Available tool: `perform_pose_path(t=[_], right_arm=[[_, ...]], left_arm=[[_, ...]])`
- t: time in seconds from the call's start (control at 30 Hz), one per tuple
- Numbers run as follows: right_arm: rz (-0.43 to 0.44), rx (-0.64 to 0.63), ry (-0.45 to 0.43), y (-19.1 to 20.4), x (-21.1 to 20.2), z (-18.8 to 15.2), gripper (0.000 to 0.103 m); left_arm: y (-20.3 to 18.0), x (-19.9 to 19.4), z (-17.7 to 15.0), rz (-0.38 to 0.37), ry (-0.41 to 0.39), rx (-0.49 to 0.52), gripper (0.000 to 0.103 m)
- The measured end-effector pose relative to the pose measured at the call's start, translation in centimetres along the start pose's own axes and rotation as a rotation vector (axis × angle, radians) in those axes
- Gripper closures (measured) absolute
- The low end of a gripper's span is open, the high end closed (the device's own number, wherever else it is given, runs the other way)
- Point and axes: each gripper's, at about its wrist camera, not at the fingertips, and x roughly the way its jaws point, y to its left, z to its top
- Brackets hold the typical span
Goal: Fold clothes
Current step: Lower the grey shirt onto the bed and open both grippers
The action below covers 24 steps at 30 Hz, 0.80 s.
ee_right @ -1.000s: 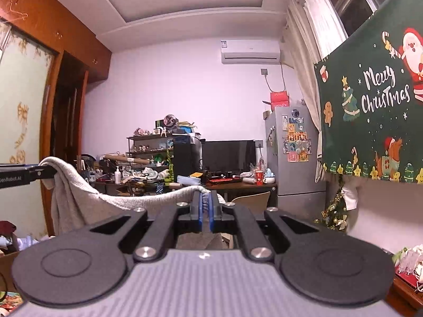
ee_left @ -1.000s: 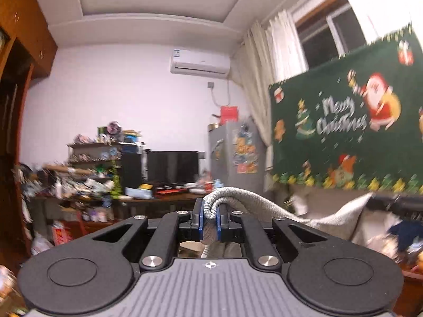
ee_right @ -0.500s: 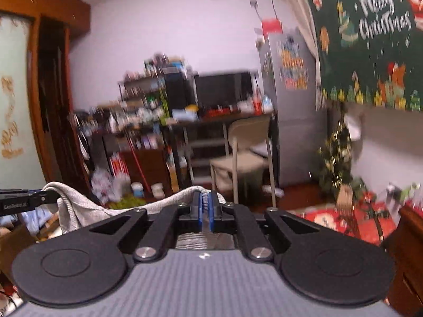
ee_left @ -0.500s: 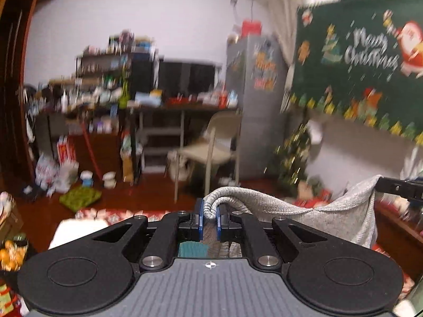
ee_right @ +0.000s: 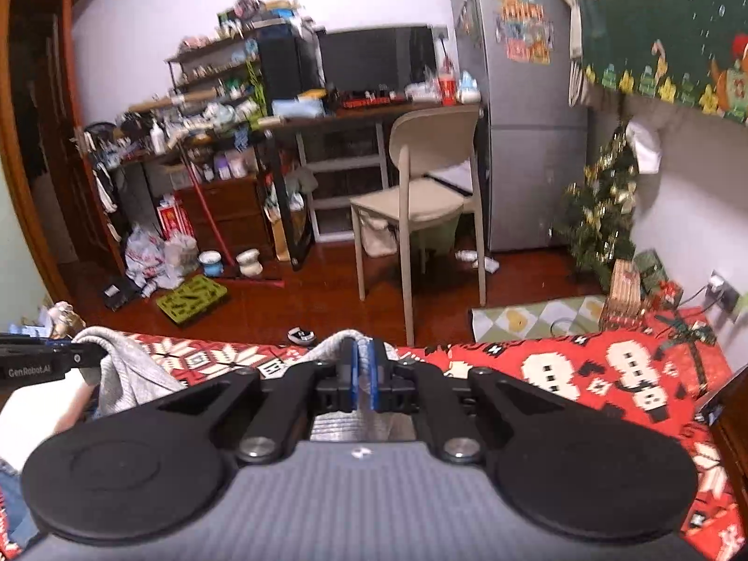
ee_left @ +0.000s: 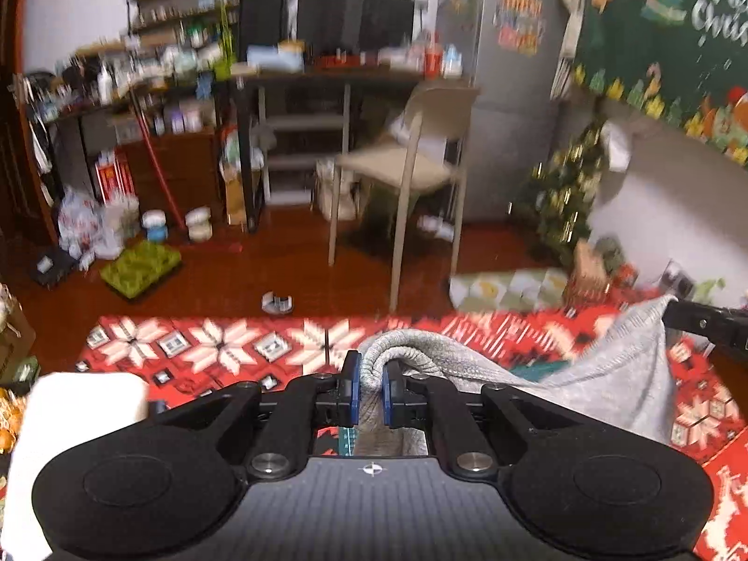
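The left gripper (ee_left: 370, 390) pinches a bunched edge of the grey knit garment (ee_left: 607, 374), which bulges up between its blue pads and sags away to the right toward the right gripper (ee_right: 363, 376). That one is clamped nearly flat on another fold, the cloth trailing left above the red patterned cover (ee_right: 607, 374) ahead of both jaws.

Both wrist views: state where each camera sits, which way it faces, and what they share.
Left wrist: on the left hand-held gripper, looking forward and down; grey garment clamped, right hand-held gripper at right edge.
Right wrist: on the right hand-held gripper, same direction; left one at left edge.
Shared: garment, beige chair, red patterned cloth.
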Motion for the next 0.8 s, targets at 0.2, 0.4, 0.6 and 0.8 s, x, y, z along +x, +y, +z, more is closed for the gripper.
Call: perform_pose_path(t=[0.2,0.4,0.6,0.8], right_arm=[[0.019,0.037,0.17,-0.5,12.1,-1.7,0.084],[0.029,0.083,0.155,-2.5,12.3,-3.9,0.058],[0.03,0.082,0.14,-4.5,4.7,-7.1,0.013],[-0.016,0.027,0.171,-5.4,-1.6,-12.0,0.001]], left_arm=[[1.3,5.4,-1.1,-0.011,0.167,-0.02,0.086],[3.0,3.7,-2.1,-0.039,0.146,-0.016,0.042],[5.7,1.5,-5.4,0.012,0.162,-0.052,0.038],[6.3,0.3,-10.1,0.062,0.23,-0.041,0.038]])
